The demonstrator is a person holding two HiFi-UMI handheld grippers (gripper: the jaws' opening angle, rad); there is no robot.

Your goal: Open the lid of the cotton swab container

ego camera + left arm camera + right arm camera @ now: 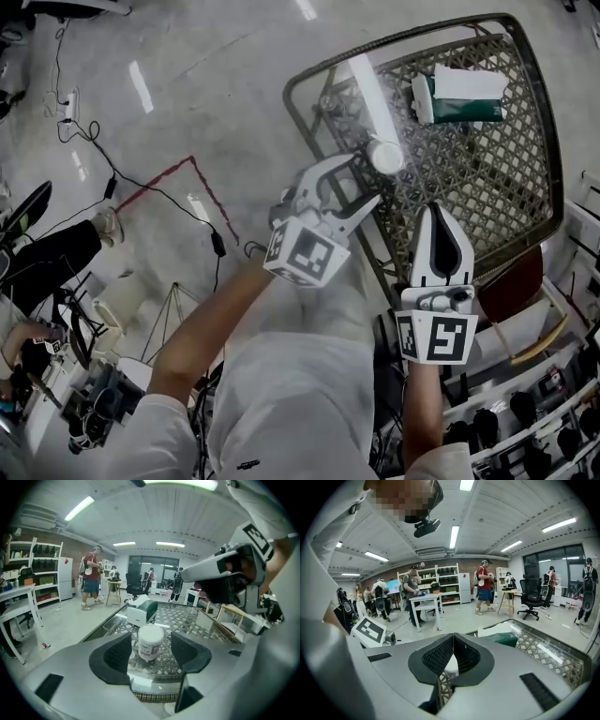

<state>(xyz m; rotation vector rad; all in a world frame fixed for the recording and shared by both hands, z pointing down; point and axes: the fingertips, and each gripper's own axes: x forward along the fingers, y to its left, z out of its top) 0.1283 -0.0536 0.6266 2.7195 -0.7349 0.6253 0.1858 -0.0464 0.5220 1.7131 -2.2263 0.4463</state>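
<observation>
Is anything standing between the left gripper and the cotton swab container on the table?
Nothing visible does. The left gripper has its jaws open, framing the cotton swab container without touching it. The tissue box lies beyond the container, not in the path.

The person wears a white short-sleeved top with loose, plain sleeves. The left gripper and the right gripper share one build: smooth pale grey-white shells that narrow toward the jaws. These are lined inside with black pads whose faces are finely ribbed. At the rear of each gripper sits a white cube printed with bold black square markers: the left cube and the right cube.
</observation>
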